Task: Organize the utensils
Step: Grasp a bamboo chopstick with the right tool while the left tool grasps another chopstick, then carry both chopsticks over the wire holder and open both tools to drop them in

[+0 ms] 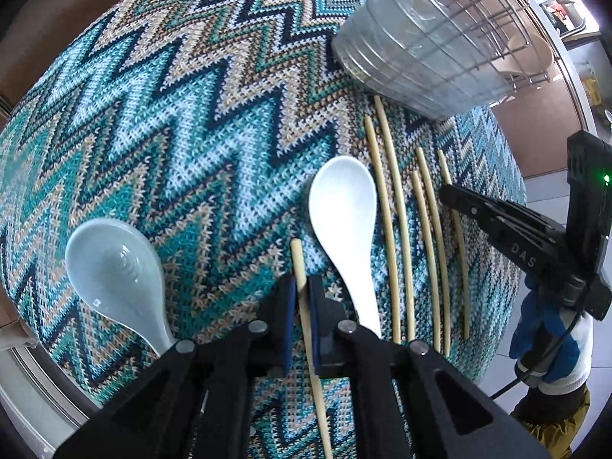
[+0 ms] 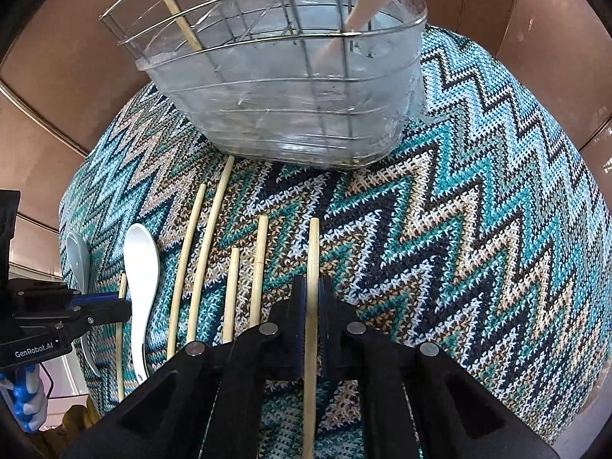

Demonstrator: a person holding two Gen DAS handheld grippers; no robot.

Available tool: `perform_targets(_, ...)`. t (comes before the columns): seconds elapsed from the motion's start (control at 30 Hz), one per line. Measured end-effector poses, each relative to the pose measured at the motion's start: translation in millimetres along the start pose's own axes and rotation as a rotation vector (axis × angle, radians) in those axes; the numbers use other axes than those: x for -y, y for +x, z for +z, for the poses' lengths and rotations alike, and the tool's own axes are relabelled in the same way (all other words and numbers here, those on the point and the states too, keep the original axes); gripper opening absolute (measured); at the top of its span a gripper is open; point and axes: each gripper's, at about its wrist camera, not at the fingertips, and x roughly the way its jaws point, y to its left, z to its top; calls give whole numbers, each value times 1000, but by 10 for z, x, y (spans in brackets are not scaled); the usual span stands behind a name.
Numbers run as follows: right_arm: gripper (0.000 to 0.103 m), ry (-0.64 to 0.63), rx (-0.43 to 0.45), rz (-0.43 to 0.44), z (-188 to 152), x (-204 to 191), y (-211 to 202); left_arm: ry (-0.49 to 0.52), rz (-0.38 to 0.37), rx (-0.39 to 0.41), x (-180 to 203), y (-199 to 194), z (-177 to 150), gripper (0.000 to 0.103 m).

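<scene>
Both grippers pinch single chopsticks low in frame: left gripper (image 1: 302,298) and right gripper (image 2: 313,298), probably bound for the upper-frame wire utensil basket (image 2: 267,30).

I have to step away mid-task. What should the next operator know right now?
Left gripper: shut on a chopstick lying on the mat.
Right gripper: shut on another chopstick, the rightmost one.
Rack at the far end of the mat already holds one chopstick and one spoon.
Left: four loose chopsticks, a white spoon, a pale blue spoon.
</scene>
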Motion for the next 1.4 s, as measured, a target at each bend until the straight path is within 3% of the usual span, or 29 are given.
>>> perform_targets(0.4, 6, -34, 129, -13, -266, -93, -652, 40, -105, 149, 16, -483, -226, 5)
perform_targets(0.73, 5, -63, 329, -20, -449, -422, -1440, 172, -176, 389, 218, -1391, -431, 5)
perform_targets(0.83, 5, -67, 399, -22, -370, -479, -1649, 192, -204, 476, 326, -1711, -321, 5)
perform_targets(1.0, 5, -75, 589, -32, -160, -575, -2170, 201, -226, 711, 569, -2348, 43, 5)
perform_targets(1.13, 5, -45, 746, -33, 57, -551, -2420, 166, -244, 862, 743, -2561, 413, 5)
perform_targets(1.23, 5, 5, 875, -30, 230, -430, -2469, 137, -189, 1018, 872, -2589, 626, 5)
perform_targets(1.4, 5, 52, 989, -37, 468, -279, -2315, 140, -76, 1137, 1091, -2348, 895, 5)
